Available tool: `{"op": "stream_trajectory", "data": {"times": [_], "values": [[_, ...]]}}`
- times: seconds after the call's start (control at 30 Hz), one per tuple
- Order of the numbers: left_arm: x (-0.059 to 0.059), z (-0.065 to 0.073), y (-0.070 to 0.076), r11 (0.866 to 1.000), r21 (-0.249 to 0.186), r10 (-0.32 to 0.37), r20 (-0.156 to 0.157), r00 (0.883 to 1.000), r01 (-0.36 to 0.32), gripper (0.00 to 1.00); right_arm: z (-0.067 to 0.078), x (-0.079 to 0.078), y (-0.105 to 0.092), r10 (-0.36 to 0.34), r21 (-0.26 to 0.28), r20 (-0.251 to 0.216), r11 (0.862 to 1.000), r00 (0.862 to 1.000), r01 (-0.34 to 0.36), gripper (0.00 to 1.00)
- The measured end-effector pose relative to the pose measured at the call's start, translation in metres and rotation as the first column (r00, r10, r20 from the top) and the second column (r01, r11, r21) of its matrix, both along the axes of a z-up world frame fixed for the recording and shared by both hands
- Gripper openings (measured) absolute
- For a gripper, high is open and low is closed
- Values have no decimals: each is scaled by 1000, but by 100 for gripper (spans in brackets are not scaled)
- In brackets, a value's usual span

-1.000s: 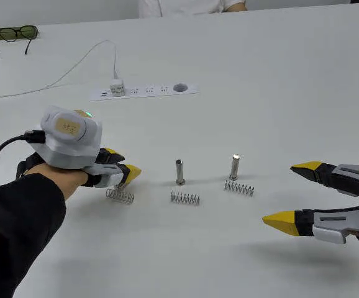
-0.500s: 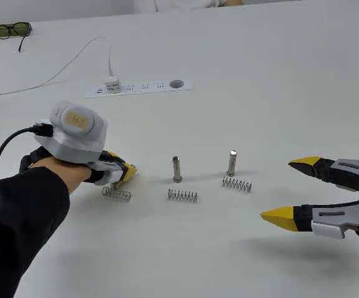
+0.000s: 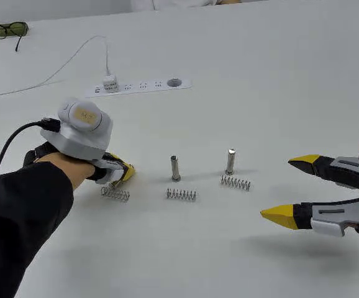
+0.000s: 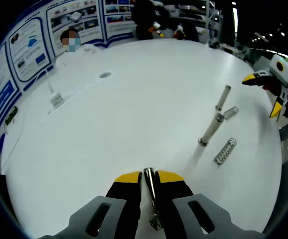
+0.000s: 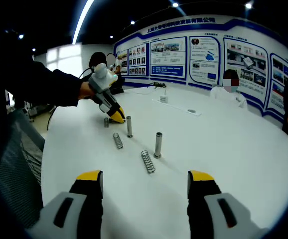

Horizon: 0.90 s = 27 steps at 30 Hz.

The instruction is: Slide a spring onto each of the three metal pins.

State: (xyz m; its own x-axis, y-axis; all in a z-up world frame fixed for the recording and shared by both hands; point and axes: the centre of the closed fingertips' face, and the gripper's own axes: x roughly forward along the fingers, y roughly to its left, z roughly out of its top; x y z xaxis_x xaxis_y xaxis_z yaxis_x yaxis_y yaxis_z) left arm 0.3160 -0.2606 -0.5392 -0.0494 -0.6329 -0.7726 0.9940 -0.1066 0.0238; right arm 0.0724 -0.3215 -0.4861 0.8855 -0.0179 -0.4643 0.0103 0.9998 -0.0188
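Pins: three short, plain silver metal cylinders.
Middle pin [image 3: 175, 168]: upright on the white tabletop [image 3: 260, 93], with a slightly wider foot and a bare shaft.
Right pin [image 3: 230, 161]: upright beside the middle pin and apart from it. It has the same build and a bright top face, and its shaft is also bare.
Left pin [image 4: 148, 183]: it sits between the yellow tips of the left gripper [image 3: 125, 174]. From the right gripper view it shows as a short grey stub at those tips.
Springs: three thin grey wire coils, all lying on their sides on the tabletop.
Left spring [image 3: 115, 194]: just in front of the left gripper's tips.
Middle spring [image 3: 181, 194]: just in front of the middle pin, not touching it.
Right spring [image 3: 235, 182]: just in front of the right pin's foot, slightly slanted.
Left gripper's fingers [image 4: 128, 178]: low at the tabletop, clenched on the left pin.
Right gripper [image 3: 277, 189]: it hovers above the tabletop, well to the right of the pins. Its fingers [image 3: 282, 217] are released and spread wide, with nothing between them.
Far side: a white power strip [image 3: 139, 87] with one plug in it, and a pair of glasses [image 3: 2, 30] near the far-left edge.
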Motion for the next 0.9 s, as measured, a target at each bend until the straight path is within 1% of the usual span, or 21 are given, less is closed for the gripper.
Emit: {"op": "stream_trajectory", "data": {"times": [0.17,0.4,0.47,0.57,0.67,0.77,0.83,0.9], "values": [[0,0,0,1000,14,5,2,1000,-5,10,0,0,1,4,0,-2,1000,1000,-4,70],[1,0,0,1000,27,16,22,1000,-16,9,-1,1,1,5,2,-4,1000,1000,-5,70],[3,-1,-1,999,30,24,25,999,-24,8,-1,1,1,7,3,-4,1000,1000,-7,70],[3,0,0,999,30,31,23,999,-32,8,-1,1,1,8,4,-5,1000,1000,-8,70],[2,0,0,999,29,41,12,999,-41,8,-1,1,1,7,6,-5,1000,1000,-7,70],[2,3,1,999,20,48,9,999,-48,8,-1,1,1,8,6,-5,1000,1000,-8,70],[2,6,1,998,12,56,-1,998,-55,8,-1,1,1,9,6,-5,1000,1000,-9,70],[1,9,1,998,7,59,-3,998,-59,8,-1,1,1,9,6,-5,1000,1000,-9,70]]}}
